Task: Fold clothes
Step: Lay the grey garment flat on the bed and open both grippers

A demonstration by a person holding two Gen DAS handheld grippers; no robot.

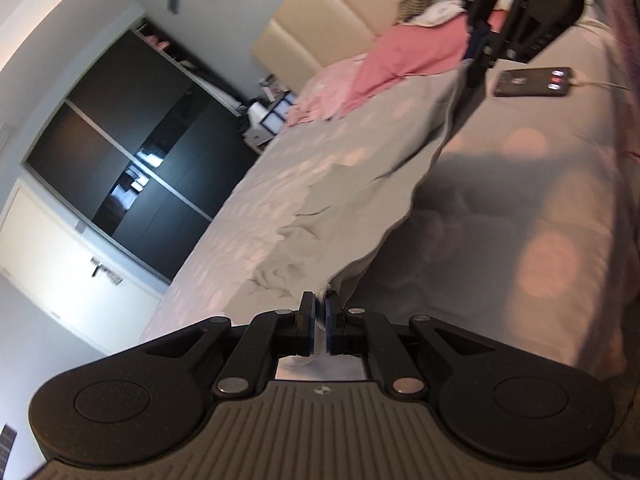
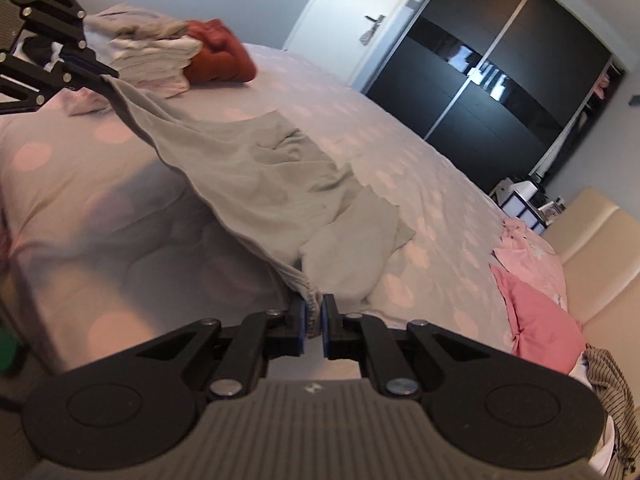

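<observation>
The left tool [image 1: 319, 312] is clamped on one end of a grey garment's [image 1: 340, 184] hemmed edge, and the right tool [image 2: 314, 314] is pinched on the other end. That edge [image 2: 224, 200] runs stretched between them, lifted off the bed [image 2: 420, 168]. The garment is plain grey and creased, its body trailing away from the tools onto the dotted duvet, a folded flap [image 2: 352, 240] near the right tool. A folded stack [image 2: 156, 56] sits beyond the left tool.
</observation>
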